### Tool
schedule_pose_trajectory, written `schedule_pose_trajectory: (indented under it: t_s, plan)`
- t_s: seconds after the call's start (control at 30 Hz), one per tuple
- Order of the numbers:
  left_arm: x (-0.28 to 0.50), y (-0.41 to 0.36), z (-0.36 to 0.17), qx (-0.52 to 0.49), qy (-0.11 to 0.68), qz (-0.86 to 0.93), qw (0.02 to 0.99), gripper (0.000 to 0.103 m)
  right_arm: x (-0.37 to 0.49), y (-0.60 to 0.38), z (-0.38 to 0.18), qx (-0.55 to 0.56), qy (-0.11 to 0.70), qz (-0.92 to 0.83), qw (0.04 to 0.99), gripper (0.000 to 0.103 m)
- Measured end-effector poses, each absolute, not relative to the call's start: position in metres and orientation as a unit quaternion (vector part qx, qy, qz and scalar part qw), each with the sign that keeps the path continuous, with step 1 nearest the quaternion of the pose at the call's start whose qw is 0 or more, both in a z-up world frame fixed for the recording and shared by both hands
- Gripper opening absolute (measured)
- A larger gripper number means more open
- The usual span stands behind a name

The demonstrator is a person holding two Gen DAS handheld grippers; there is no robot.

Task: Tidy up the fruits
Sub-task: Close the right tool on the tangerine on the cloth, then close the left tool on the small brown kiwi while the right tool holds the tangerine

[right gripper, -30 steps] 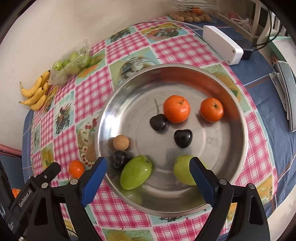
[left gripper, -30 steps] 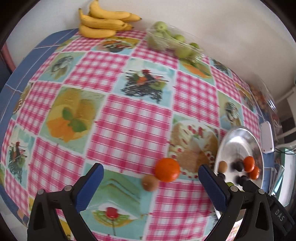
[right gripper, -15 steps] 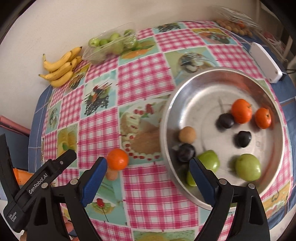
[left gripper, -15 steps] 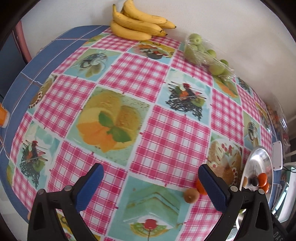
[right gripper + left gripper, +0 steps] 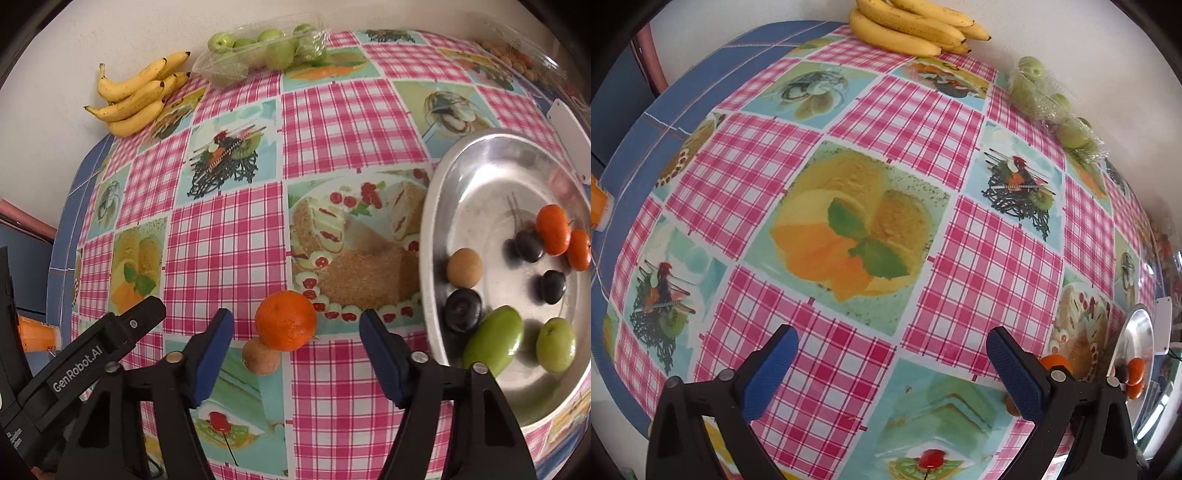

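Right gripper (image 5: 295, 332) gaping wide, lined up on orange (image 5: 286, 320) at 12 o'clock, brown fruit (image 5: 260, 358) touching behind; likely bound for tray (image 5: 430, 236) at 3 o'clock. Left gripper (image 5: 892, 363) spread, empty, idling

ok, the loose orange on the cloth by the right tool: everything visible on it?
The orange is round, bright, with dimpled peel and no stalk visible. It sits on the checked tablecloth, outside the steel bowl, against a small brown fruit. It lies between the open fingers of the right tool, ungripped. From the left wrist view only a sliver shows.
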State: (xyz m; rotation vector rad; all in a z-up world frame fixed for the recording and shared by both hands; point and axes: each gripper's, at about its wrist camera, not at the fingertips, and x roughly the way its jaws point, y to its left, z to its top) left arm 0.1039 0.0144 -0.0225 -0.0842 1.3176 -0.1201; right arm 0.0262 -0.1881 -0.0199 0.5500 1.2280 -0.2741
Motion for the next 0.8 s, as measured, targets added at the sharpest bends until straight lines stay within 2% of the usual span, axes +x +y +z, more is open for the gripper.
schedule_pose_trajectory:
  t_s: [0.1, 0.3, 0.7, 0.8]
  plan:
    - [0.106, 0.017, -0.027, -0.043, 0.617, -0.059, 0.784, 0.103, 0.03, -0.185, -0.028, 0.252, 0.575, -0.128, 0.768, 0.06]
    - [0.11, 0.015, -0.033, -0.053, 0.629, -0.067, 0.773, 0.103, 0.031, -0.184, -0.027, 0.256, 0.571, -0.124, 0.77, 0.039]
    - [0.096, -0.005, -0.042, -0.079, 0.651, -0.104, 0.748, 0.101, 0.02, -0.19, -0.016, 0.25, 0.569, -0.132, 0.772, 0.039]
    - [0.09, -0.018, -0.04, -0.068, 0.647, -0.119, 0.75, 0.09, 0.014, -0.194, -0.019, 0.255, 0.576, -0.136, 0.765, 0.039]
